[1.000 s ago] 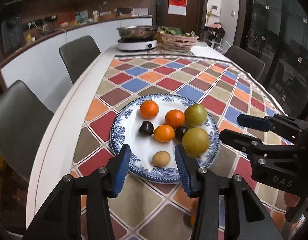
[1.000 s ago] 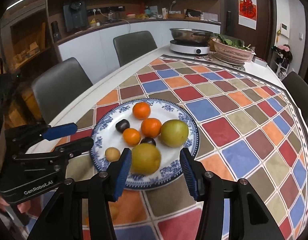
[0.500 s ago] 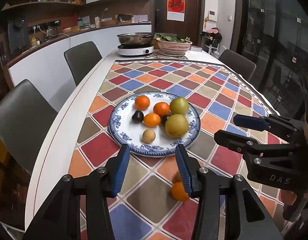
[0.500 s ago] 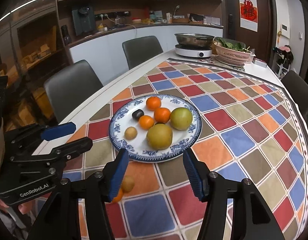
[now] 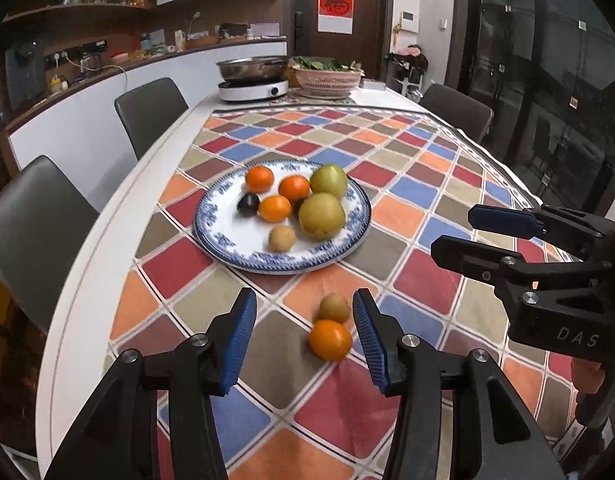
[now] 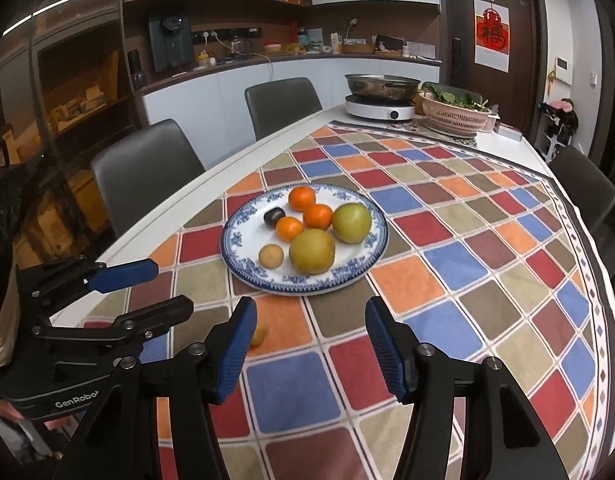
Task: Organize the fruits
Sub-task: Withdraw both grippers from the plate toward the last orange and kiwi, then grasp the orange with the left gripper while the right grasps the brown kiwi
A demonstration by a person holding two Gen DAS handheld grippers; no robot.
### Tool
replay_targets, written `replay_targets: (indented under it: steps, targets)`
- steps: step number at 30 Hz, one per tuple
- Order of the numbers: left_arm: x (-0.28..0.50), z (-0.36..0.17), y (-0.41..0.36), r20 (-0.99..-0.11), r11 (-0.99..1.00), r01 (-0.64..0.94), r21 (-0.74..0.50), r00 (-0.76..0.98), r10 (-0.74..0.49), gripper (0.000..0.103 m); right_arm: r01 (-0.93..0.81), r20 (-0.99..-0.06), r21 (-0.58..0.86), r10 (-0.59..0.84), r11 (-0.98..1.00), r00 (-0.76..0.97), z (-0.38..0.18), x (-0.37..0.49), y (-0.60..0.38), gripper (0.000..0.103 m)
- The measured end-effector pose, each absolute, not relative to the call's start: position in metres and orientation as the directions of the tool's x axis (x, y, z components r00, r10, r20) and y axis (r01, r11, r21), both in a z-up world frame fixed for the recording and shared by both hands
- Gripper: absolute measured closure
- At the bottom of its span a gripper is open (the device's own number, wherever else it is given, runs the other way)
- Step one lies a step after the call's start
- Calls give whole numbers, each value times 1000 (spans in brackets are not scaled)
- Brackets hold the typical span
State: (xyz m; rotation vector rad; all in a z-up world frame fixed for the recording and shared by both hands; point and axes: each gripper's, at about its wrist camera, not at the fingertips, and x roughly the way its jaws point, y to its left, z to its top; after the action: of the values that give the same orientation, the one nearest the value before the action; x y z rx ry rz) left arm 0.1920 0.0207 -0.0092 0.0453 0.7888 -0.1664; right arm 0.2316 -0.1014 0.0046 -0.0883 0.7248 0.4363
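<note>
The plate (image 5: 223, 216) sits mid-surface on the cloth (image 5: 427, 184), fruit piled on it. Nearer us, two loose fruits (touching, one (image 5: 334, 307) just behind the other (image 5: 330, 339)) lie off the plate. The cooker (image 5: 253, 90) and basket (image 5: 327, 80) stand at the far end.

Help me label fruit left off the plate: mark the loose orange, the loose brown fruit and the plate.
loose orange (image 5: 330, 339), left wrist view, its middle.
loose brown fruit (image 5: 334, 307), left wrist view, its middle.
plate (image 5: 223, 236), left wrist view, bare white inside.

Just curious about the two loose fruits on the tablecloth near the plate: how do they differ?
The orange fruit is bright orange and bigger; the small brown fruit is dull yellow-brown and smaller. The orange fruit lies nearer the camera, the small brown fruit nearer the plate. Both are roundish and lie off the plate.
</note>
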Motion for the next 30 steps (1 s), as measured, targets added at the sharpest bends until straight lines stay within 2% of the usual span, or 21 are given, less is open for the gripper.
replay_targets:
  steps: [19,30]
  targets:
    - [201,-59,0,-780,968,248,-43,597,-188,54,-358,-738,109,317,927,596,-41,225,-121,46]
    - [213,-68,1,-785,968,246,-48,589,-189,70,-354,-765,108,305,929,567,-53,229,-117,46]
